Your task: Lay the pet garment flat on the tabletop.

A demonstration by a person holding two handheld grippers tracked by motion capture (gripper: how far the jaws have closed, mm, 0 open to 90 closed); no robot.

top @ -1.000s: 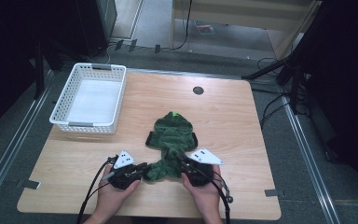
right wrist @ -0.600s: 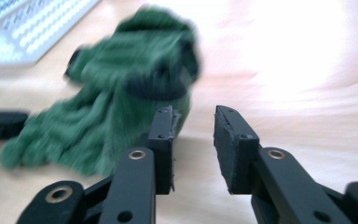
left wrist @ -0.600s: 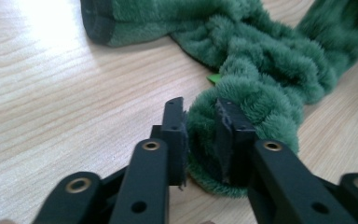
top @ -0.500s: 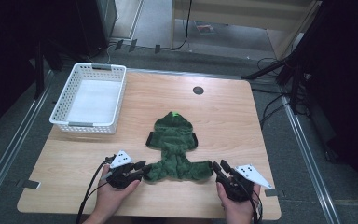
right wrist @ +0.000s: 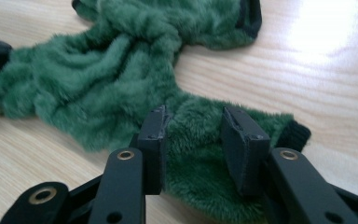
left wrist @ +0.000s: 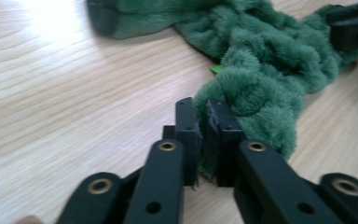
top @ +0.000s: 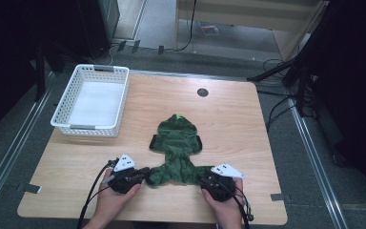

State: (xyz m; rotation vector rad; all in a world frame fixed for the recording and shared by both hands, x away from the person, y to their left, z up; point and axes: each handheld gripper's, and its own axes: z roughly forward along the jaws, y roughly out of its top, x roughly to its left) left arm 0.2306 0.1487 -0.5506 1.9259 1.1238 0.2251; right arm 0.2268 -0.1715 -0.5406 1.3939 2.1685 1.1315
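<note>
Here, left gripper (left wrist: 200, 135): jaws nearly closed, pinching a fold of the garment (top: 176, 152) at its near-left corner; plush pile bulges out above the pads. The pinch sits right at the hem edge, which looks meant to anchor that corner.

Right gripper (right wrist: 200, 144): jaws apart, straddling the near-right corner of the garment. Fabric lies between the pads but neither pad visibly presses it, so nothing is held on this side yet. In the high view the right gripper (top: 217, 182) sits low at the garment's right corner, level with the left gripper (top: 131, 176).

Garment: green plush, small hooded piece with dark trim. It lies on the desk (top: 248, 124) at front centre, hood end pointing away from the person, lower end bunched and wrinkled between the two grippers. A small bright green tag shows at the hood tip.

Judgement: with one corner pinned and the other lined up, the pose suits a two-corner grasp, either to stretch the bunched hem flat or to lift the piece.

Basket (top: 93, 100): white, lattice sides, at the far-left of the desk, well apart from the garment. A dark round grommet (top: 202, 92) sits near the far edge.
</note>
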